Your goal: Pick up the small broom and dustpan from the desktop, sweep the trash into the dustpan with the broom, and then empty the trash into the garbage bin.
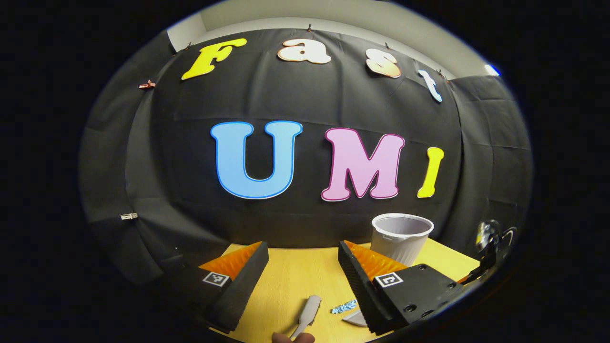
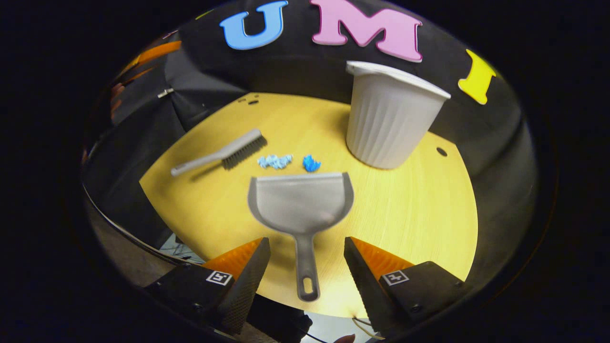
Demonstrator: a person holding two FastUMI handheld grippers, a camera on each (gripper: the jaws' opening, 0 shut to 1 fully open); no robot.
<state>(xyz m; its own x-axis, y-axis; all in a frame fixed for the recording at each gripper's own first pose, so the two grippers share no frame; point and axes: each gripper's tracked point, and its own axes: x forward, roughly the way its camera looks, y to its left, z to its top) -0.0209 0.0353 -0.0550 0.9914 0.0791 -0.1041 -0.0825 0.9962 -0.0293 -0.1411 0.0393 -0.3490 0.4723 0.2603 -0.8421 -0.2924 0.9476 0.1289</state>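
Lighting: bright, overhead; the yellow wooden surface (image 2: 405, 209) glows evenly, with a paler glare patch at its near edge in the right gripper view. Black cloth backdrop stays dim.
Shadows: soft and short; one beneath the grey plastic broom (image 2: 224, 152), one at the base of the white ribbed plastic bin (image 2: 388, 119), both falling toward the left.
Distortion: strong fisheye bending; surface edge and backdrop seams curve toward the rims.
Focus: centre sharp; mild blur on the blue paper scraps (image 2: 283, 162) and at the rims. In the left gripper view the broom handle (image 1: 307, 314) is soft.
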